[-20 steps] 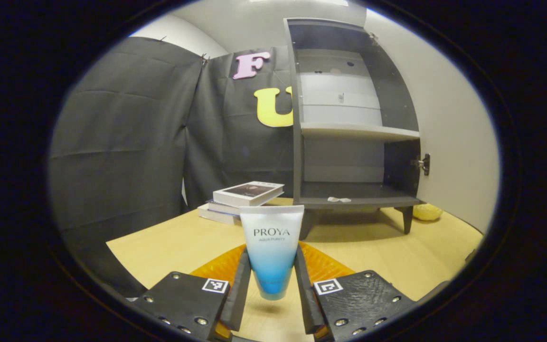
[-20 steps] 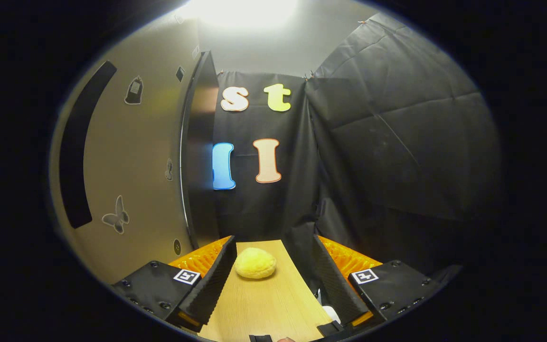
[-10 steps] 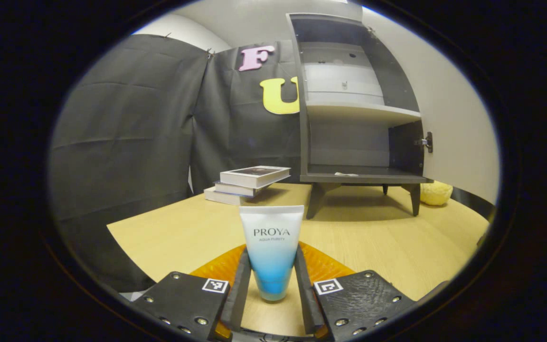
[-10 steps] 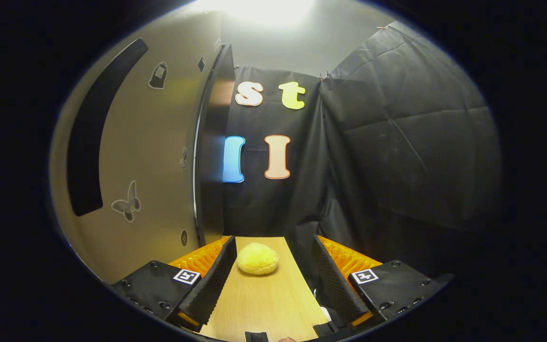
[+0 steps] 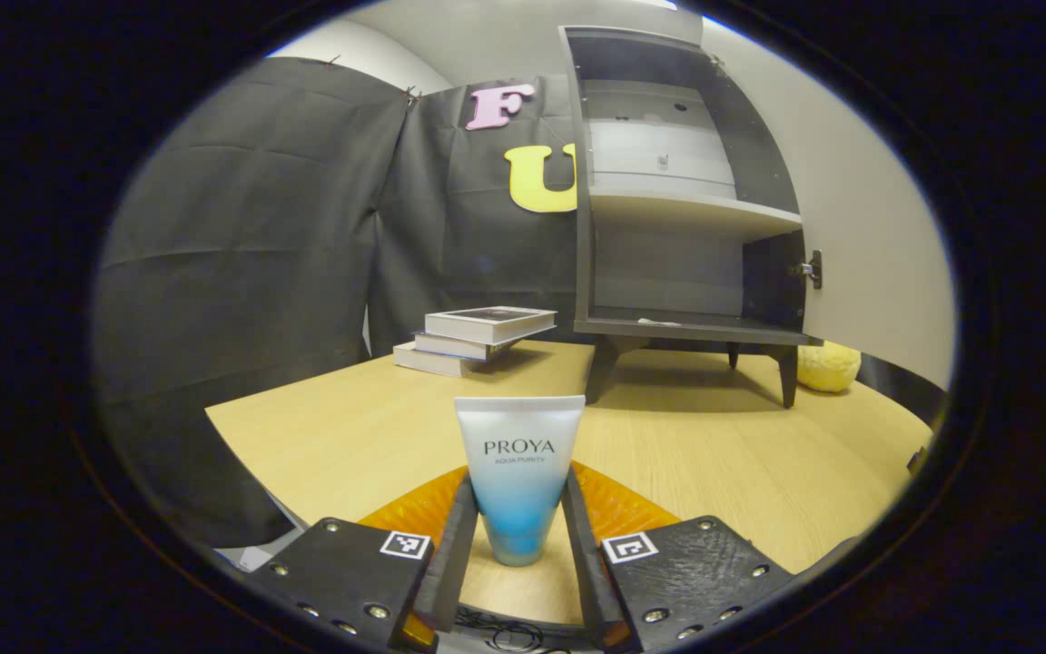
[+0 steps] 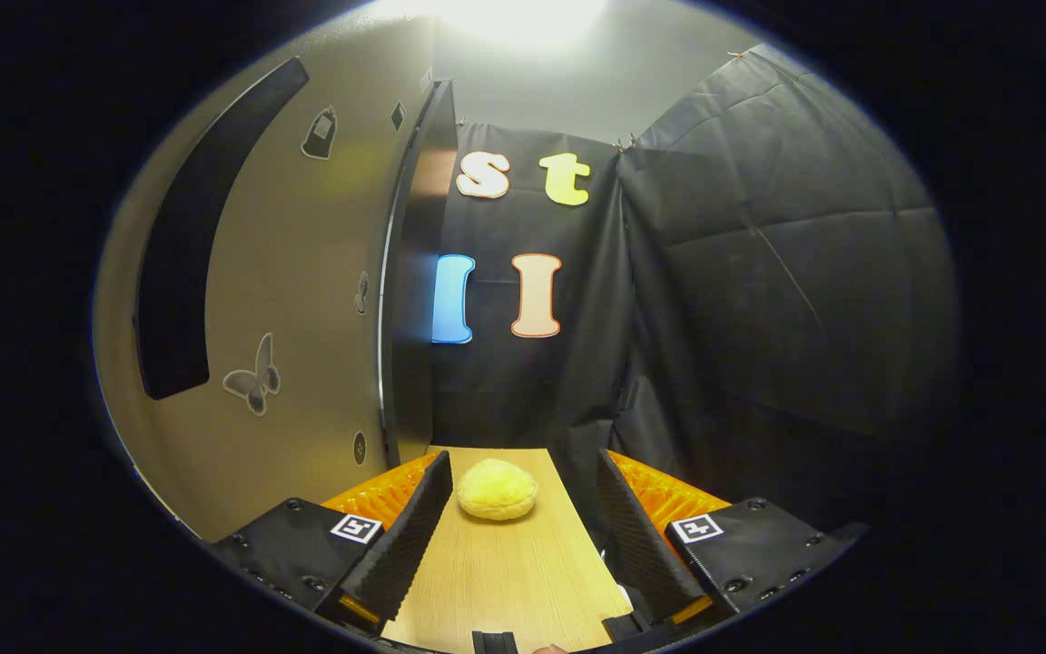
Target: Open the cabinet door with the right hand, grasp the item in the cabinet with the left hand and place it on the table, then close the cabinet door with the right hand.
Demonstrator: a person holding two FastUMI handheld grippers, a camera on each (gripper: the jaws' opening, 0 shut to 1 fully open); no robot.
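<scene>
While tube point(image 5: 519, 481) is clamped cap-down between fingers of left gripper point(image 5: 518, 554), base is kept at or just above table point(image 5: 714, 463), ready for release. Cabinet point(image 5: 682, 195) at 1 o'clock stands emptied, door point(image 6: 296, 300) swung wide. Right gripper point(image 6: 516, 536) is held spread, empty, door at 10 o'clock, for closing.

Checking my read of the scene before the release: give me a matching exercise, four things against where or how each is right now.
Things:
1. tube
2. books
3. yellow plush
4. cabinet door

States:
A. swung open
B. stacked on the table left of the cabinet
C. upright between the left gripper fingers
D. lying on the table ahead of the open right gripper

Pairs: 1-C, 2-B, 3-D, 4-A
</scene>
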